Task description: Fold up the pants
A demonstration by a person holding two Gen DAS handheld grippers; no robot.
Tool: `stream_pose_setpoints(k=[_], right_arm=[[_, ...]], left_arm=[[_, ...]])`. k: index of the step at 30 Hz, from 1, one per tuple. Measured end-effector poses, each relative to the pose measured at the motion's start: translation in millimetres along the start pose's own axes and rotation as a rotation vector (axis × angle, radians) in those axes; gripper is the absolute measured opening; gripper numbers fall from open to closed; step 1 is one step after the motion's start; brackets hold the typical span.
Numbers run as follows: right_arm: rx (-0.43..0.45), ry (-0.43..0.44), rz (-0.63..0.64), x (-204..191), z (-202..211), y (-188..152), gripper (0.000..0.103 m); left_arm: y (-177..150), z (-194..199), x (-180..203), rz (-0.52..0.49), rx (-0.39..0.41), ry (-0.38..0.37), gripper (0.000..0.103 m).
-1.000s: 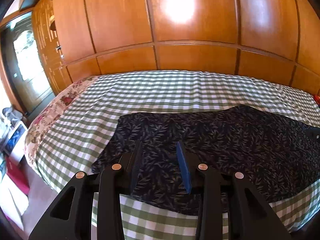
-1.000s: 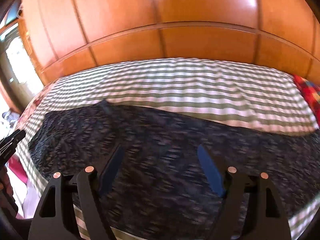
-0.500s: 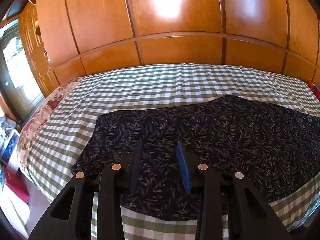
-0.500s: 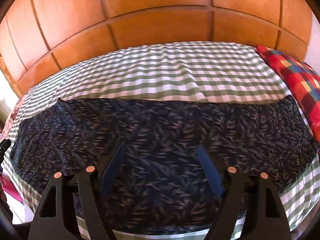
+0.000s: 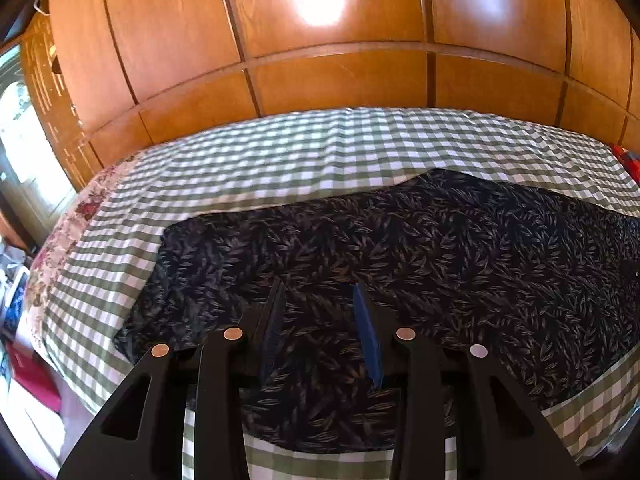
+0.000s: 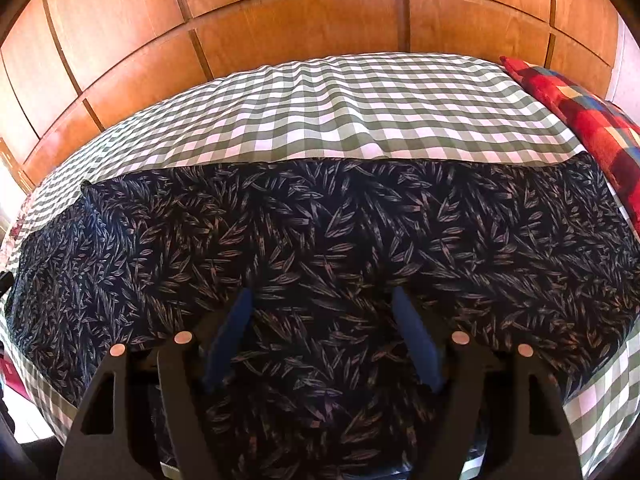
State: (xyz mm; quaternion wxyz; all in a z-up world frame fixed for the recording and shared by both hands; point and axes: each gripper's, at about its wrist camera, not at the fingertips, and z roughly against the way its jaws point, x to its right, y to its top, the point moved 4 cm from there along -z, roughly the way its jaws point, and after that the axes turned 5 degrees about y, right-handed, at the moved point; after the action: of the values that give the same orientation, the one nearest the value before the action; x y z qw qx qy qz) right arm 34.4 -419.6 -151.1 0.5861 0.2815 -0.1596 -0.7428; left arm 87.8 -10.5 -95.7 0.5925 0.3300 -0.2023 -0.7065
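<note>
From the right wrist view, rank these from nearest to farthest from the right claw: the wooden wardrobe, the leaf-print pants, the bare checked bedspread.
1. Leaf-print pants: directly under the open right claw.
2. Checked bedspread: bare stretch beyond the pants' far edge.
3. Wooden wardrobe: behind the bed, across the top.

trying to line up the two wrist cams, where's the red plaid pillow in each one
Left wrist: red plaid pillow is only a sliver at the far right edge, past the pants.
Right wrist: the pillow fills the upper right, at the pants' right end.
Shared landmark: the checked bedspread meeting the wooden wardrobe.
</note>
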Motion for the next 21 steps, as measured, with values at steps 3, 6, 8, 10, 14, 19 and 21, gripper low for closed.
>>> stream_pose_setpoints(k=[3, 6, 8, 10, 14, 19, 21], right_arm=[[-0.010, 0.018, -0.009, 1.4, 0.9, 3.6, 0.072], [0.000, 0.069, -0.068, 12.6, 16.9, 9.1, 0.067], [0.021, 0.093, -0.121, 26.5, 30.6, 11.5, 0.067], [0.051, 0.114, -0.208, 50.2, 49.1, 13.0, 0.064], [0.126, 0.115, -0.408, 113.4, 87.9, 1.6, 0.059], [0.214, 0.117, -0.703, 196.1, 117.4, -34.1, 0.053], [0.238, 0.150, -0.815, 220.2, 115.8, -50.8, 0.053]], left_arm=[[-1.8, -12.9, 8.9, 0.013, -0.043, -0.053, 0.034], [-4.8, -23.9, 19.8, 0.041, -0.099, -0.132, 0.034], [-7.5, -29.3, 28.5, 0.046, -0.119, -0.162, 0.034], [-10.4, -30.7, 36.9, 0.015, -0.107, -0.142, 0.034], [-14.9, -35.4, 42.5, -0.012, -0.101, -0.120, 0.035], [-16.3, -38.1, 42.5, -0.003, -0.098, -0.124, 0.036], [-16.1, -38.2, 44.0, -0.001, -0.100, -0.122, 0.036]])
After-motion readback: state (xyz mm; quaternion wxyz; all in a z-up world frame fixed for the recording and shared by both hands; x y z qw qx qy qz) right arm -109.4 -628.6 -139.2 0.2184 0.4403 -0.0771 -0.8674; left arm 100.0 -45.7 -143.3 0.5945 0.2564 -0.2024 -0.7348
